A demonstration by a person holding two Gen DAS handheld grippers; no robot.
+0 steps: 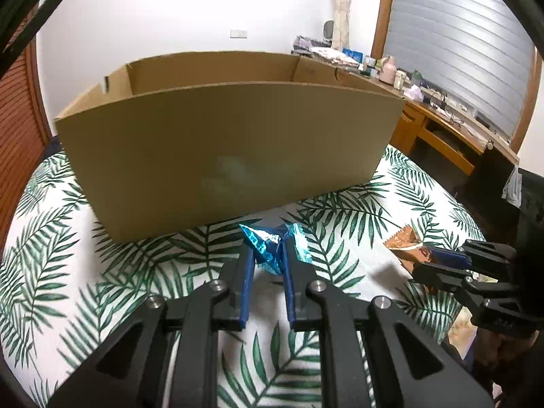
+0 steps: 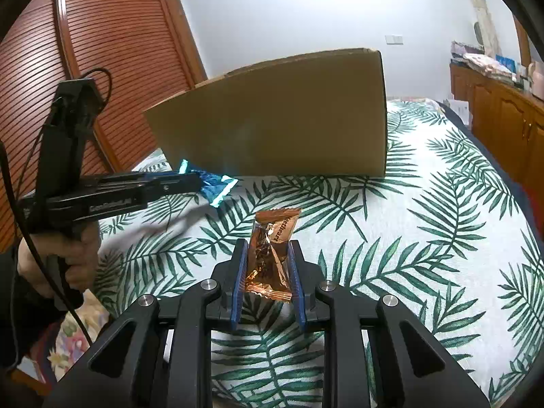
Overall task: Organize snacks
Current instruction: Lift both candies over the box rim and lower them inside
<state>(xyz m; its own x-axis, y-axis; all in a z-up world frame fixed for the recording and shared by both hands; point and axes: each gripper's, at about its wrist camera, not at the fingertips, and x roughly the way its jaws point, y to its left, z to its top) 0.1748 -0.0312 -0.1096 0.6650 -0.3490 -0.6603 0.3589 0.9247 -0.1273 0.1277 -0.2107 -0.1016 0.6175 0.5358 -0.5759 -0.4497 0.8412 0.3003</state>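
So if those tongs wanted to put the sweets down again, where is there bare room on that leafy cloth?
Plenty of free cloth lies right of the copper sweet, out to the bed edge, and left of the blue sweet below the cardboard box. It is crowded only in the strip before the box, where the left tongs and right tongs hold the sweets.

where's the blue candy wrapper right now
The blue candy wrapper is pinched in the left gripper, just in front of the cardboard box, left of the copper wrapper.

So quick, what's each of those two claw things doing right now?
Left gripper: closed on the blue snack wrapper.
Right gripper: closed on the copper-coloured snack packet.
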